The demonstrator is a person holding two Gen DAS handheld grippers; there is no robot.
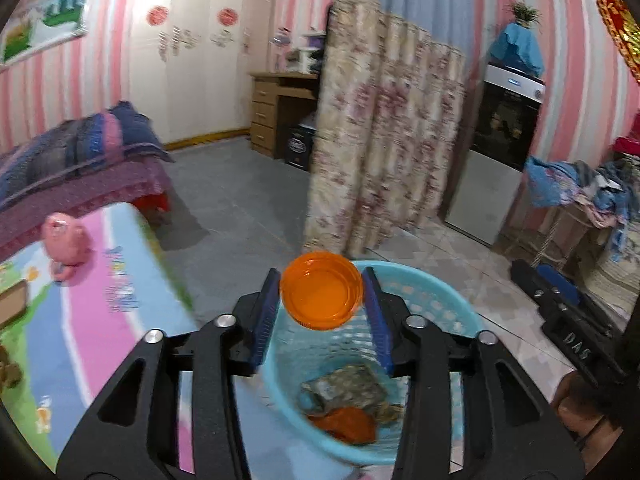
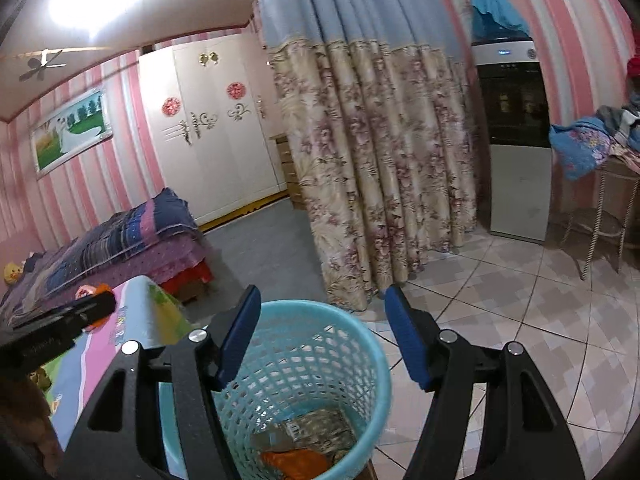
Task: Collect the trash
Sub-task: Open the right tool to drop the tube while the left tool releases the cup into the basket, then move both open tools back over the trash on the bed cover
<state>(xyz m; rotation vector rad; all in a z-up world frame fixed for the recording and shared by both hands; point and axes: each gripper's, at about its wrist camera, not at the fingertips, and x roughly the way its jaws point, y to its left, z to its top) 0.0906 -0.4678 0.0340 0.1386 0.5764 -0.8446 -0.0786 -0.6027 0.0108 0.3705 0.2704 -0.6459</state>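
Lid (image 1: 322, 295), orange, is sitting between your left gripper's (image 1: 323, 312) parted jaws above the basket (image 1: 440, 300); whether the pads are gripping it is unclear. Your right gripper (image 2: 320, 336) is hanging open and empty. Released off-centre, the lid is risking clipping the rim and bouncing onto the floor.

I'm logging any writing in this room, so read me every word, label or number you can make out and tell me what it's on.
"DAS": on the black housing at the right edge of the left wrist view.
Lettering on the play mat: blurred, unreadable.
Label on the water dispenser: too small to read.
Print on the wrapper in the blue basket: too small to read.
Gold characters on the red wall hanging: blurred, unreadable.
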